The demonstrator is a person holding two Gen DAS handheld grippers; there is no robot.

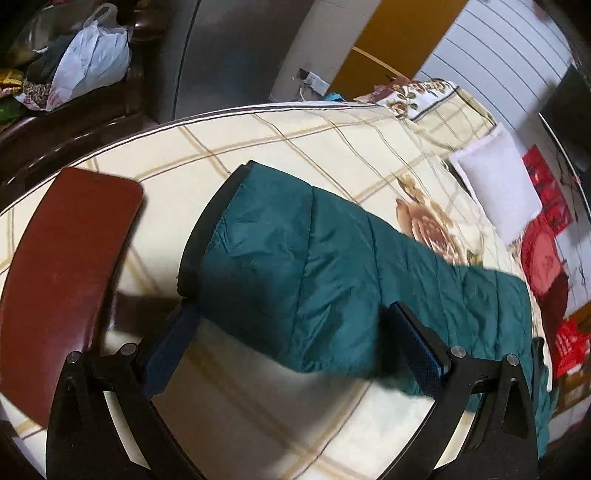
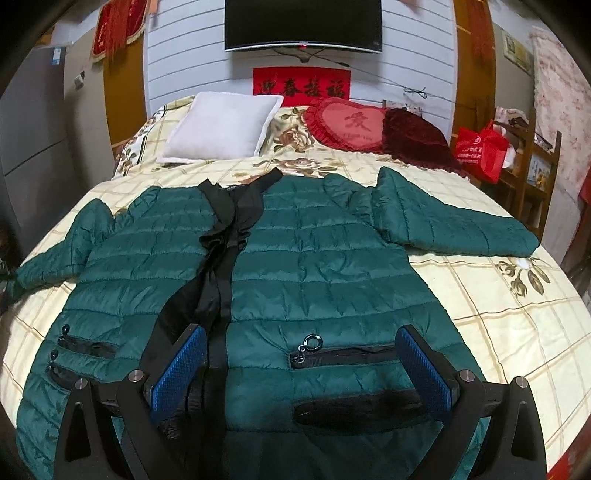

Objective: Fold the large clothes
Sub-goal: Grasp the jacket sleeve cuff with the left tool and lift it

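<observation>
A dark green quilted jacket (image 2: 314, 266) lies face up and spread out on the bed, black lining showing along its open front, both sleeves out to the sides. My right gripper (image 2: 301, 354) is open, hovering over the jacket's lower hem near a zipped pocket (image 2: 343, 356). In the left wrist view the jacket's left sleeve (image 1: 295, 266) with its black cuff (image 1: 207, 225) lies between the fingers of my left gripper (image 1: 291, 347), which is open, not gripping the sleeve.
The bed (image 2: 498, 295) has a cream plaid floral cover. A white pillow (image 2: 221, 127) and red cushions (image 2: 354, 127) lie at its head. A brown wooden board (image 1: 66, 266) stands by the left edge. A TV (image 2: 303, 24) hangs on the wall.
</observation>
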